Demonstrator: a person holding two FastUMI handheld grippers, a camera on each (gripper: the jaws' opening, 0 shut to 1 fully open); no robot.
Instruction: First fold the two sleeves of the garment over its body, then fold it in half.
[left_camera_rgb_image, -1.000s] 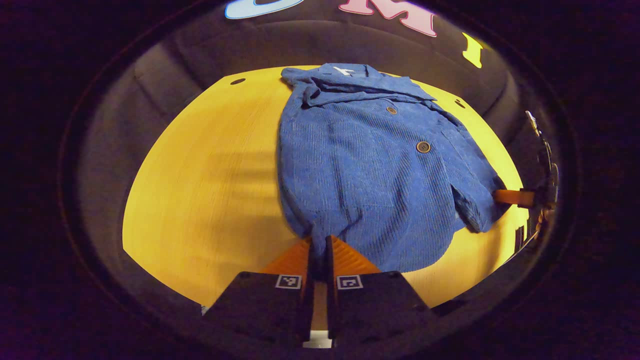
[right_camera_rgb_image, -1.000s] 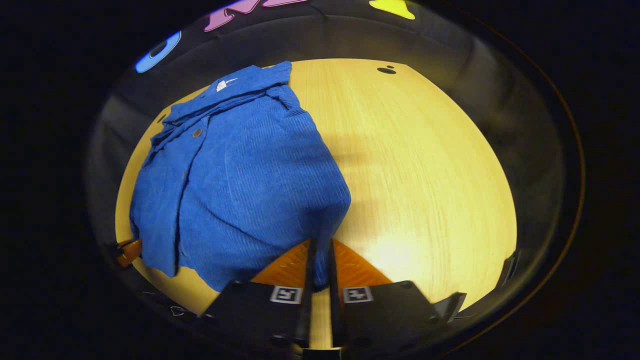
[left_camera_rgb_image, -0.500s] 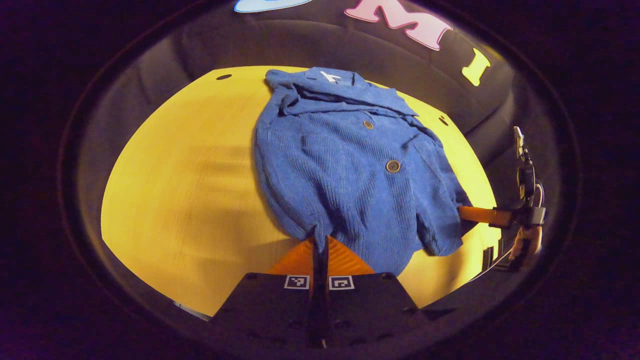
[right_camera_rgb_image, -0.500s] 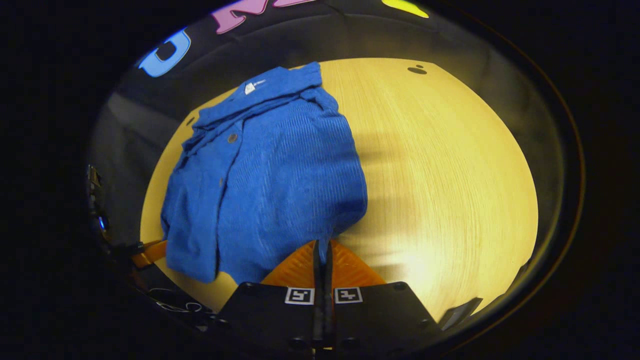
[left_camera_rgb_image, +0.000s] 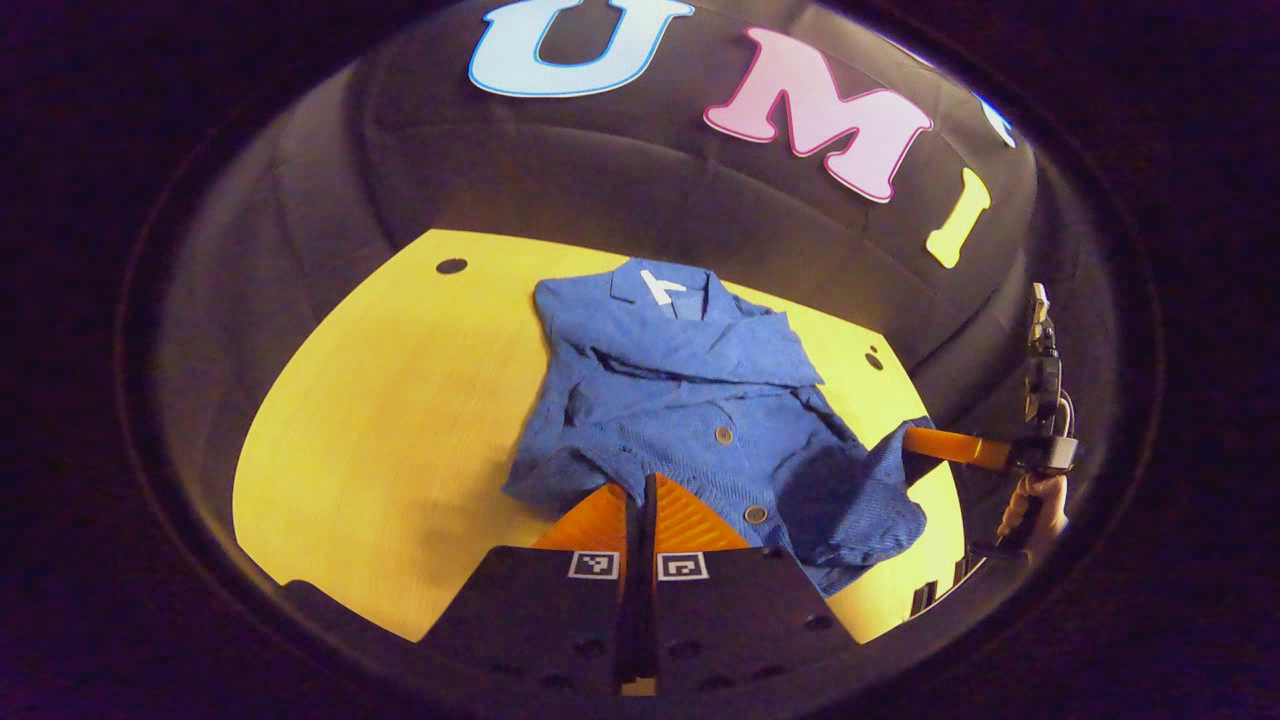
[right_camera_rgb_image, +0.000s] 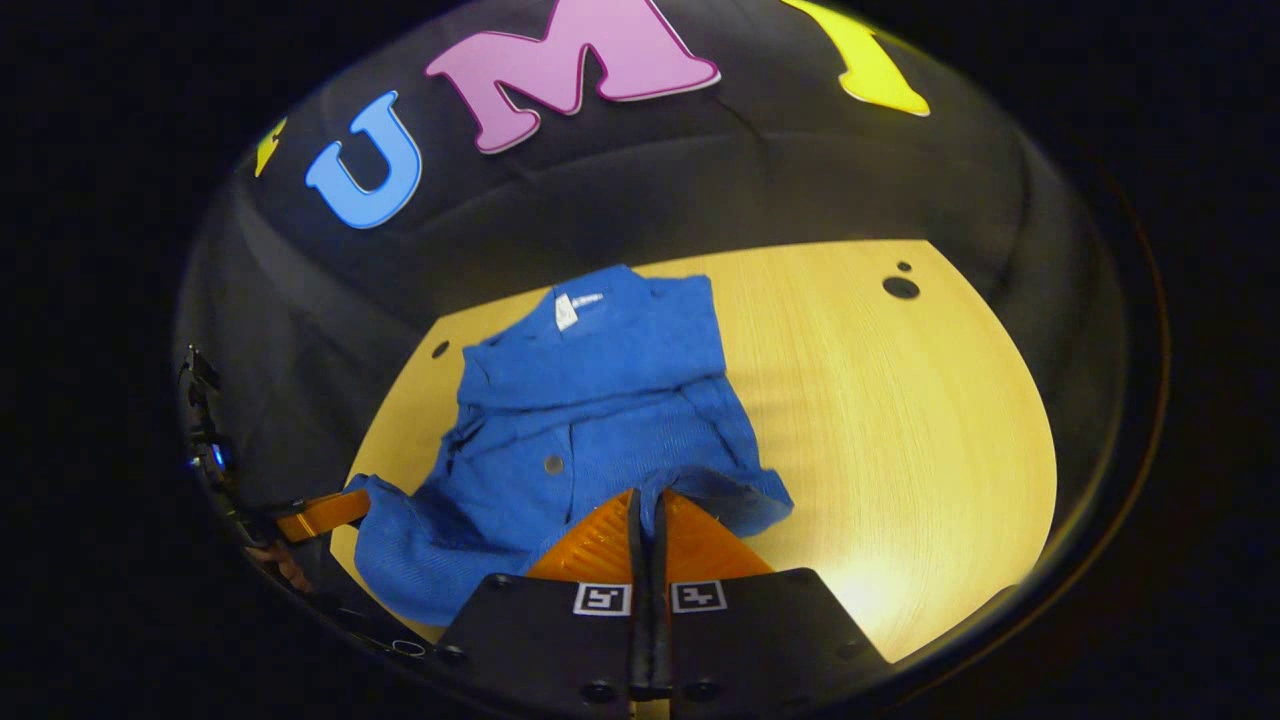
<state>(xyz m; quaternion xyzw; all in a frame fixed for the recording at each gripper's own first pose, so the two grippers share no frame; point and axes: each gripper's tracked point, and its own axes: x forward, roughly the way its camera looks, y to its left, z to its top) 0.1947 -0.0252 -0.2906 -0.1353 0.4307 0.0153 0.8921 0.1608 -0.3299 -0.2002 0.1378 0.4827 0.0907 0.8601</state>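
Garment (left_camera_rgb_image: 690, 420) on the table (left_camera_rgb_image: 400, 400), lifted at its hem, collar pointing at the booth wall.

The blue corduroy garment's long axis runs from collar (left_camera_rgb_image: 660, 290), on the table's far side, to hem, on the near side. The left gripper (left_camera_rgb_image: 637, 492) is clenched on the hem's left corner; the right gripper (right_camera_rgb_image: 648, 500) is clenched on the right corner. Both corners are raised off the table, the hem between them sagging. In the left gripper view, a hand (left_camera_rgb_image: 1035, 505) holds the right gripper just off the table's right edge.
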